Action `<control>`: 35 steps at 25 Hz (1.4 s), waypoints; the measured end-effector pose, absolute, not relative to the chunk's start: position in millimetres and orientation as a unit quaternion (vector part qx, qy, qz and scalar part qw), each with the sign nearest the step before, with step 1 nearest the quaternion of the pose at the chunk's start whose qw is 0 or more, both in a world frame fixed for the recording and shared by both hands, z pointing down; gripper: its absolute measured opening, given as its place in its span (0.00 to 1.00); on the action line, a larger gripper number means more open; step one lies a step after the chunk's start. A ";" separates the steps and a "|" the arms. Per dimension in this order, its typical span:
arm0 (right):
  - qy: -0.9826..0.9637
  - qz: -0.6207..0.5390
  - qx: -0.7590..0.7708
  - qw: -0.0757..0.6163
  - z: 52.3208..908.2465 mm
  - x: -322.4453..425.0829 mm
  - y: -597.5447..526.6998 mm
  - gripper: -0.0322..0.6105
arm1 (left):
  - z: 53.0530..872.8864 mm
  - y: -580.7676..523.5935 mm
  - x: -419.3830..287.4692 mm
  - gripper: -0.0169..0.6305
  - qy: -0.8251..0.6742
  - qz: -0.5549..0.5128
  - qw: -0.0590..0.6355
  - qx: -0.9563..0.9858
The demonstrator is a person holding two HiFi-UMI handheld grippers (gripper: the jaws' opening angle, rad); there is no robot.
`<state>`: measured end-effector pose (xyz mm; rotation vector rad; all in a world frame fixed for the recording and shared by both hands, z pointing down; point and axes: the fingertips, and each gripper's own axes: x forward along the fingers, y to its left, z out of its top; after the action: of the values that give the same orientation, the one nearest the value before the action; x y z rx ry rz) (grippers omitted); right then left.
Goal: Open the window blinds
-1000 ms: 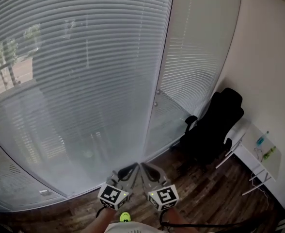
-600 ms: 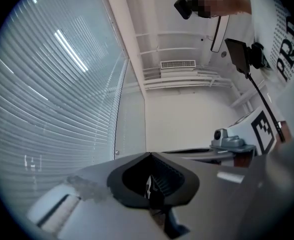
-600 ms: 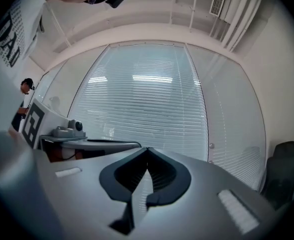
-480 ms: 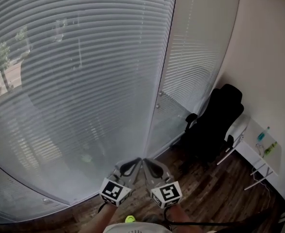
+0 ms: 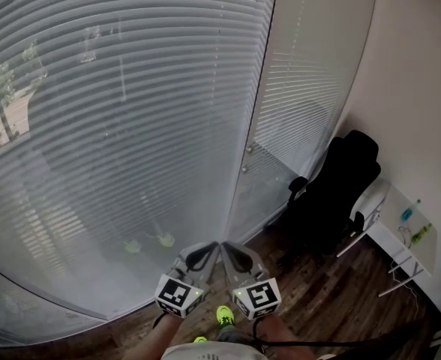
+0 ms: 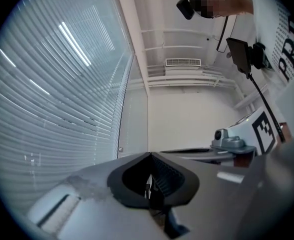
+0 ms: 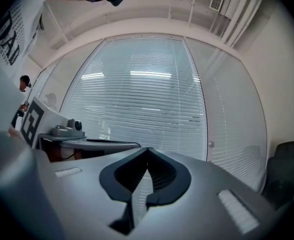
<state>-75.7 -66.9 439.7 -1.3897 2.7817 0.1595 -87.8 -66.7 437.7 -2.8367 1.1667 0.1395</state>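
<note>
Two blinds [image 5: 115, 126], seemingly closed; one chair [image 5: 333, 193]; left gripper [image 5: 213, 246] and right gripper [image 5: 226, 246] both clamped together, empty.

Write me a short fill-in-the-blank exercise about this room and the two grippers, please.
1. The jaws of the left gripper and the right gripper are ____.
2. The office chair is ____ in colour.
3. The floor is made of ____.
4. In the head view the chair stands to the ____ of the blinds.
Missing words: shut; black; wood; right.
</note>
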 end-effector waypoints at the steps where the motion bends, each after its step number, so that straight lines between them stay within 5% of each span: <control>1: 0.894 0.051 -0.445 0.016 438.2 -73.9 -74.9 0.06 | 436.1 -74.3 -85.8 0.01 0.381 0.046 0.036 -0.923; 35: 0.920 0.014 -0.390 0.015 425.3 39.3 -274.8 0.06 | 425.4 -272.1 28.8 0.01 0.438 0.012 0.016 -0.899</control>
<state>39.3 -274.8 425.3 -1.2149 2.8639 0.0431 28.8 -272.1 425.4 -2.7950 1.3607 0.0376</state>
